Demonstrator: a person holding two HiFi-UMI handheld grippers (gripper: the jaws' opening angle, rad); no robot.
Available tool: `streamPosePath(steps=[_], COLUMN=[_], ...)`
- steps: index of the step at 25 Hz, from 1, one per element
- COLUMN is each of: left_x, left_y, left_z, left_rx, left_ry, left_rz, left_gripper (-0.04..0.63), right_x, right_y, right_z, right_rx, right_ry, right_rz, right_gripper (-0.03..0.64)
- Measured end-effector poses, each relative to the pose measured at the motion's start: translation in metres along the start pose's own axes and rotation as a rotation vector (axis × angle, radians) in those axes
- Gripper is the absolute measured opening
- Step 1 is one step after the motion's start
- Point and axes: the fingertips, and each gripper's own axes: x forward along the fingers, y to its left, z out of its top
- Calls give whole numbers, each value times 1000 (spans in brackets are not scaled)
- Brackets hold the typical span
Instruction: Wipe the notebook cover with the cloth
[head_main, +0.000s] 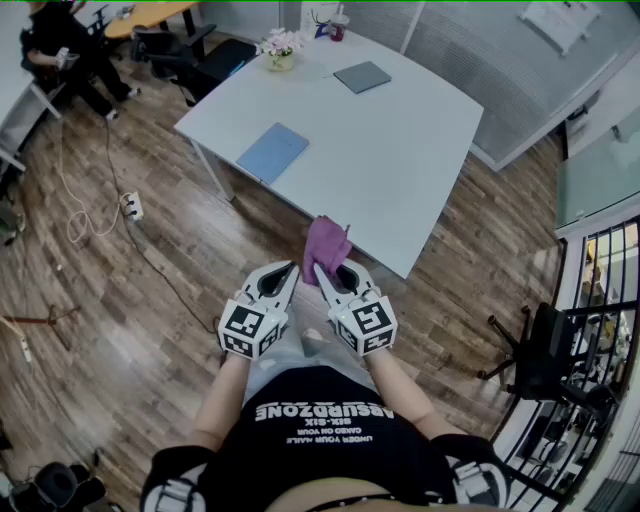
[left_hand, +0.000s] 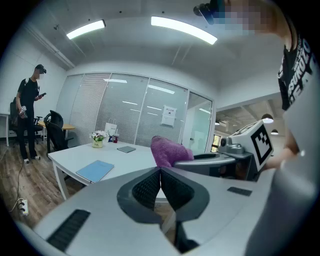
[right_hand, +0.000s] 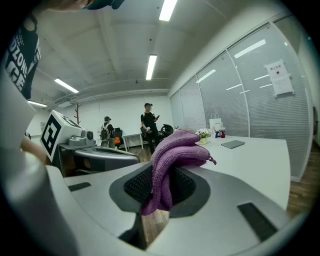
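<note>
A purple cloth is pinched in my right gripper, which is shut on it; the cloth bunches up out of the jaws. My left gripper sits beside it, shut and empty, its pads pressed together. Both grippers hang over the wooden floor just short of the white table's near edge. A light blue notebook lies flat near the table's left edge, well ahead of the grippers. It also shows in the left gripper view as a blue notebook. A dark grey notebook lies farther back.
A small pot of flowers and a red cup stand at the table's far end. A person sits at the far left by office chairs. A power strip and cables lie on the floor. A black chair stands at right.
</note>
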Motion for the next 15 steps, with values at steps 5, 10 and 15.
streamPosePath(steps=[5,10,15], left_x=[-4,1,7], left_y=[-1,-6,-14], left_z=[-7,8,4], left_rx=[1,18,19], left_ry=[32,10,15], left_rz=[5,12,14], left_gripper=[17,17,17], right_x=[-5,-12,-14], right_y=[5,-4,-7], right_z=[-2,2,-1], right_rx=[31,33,34], right_ry=[0,-5,0], right_rz=[5,-7,8], right_gripper=[81,81,81])
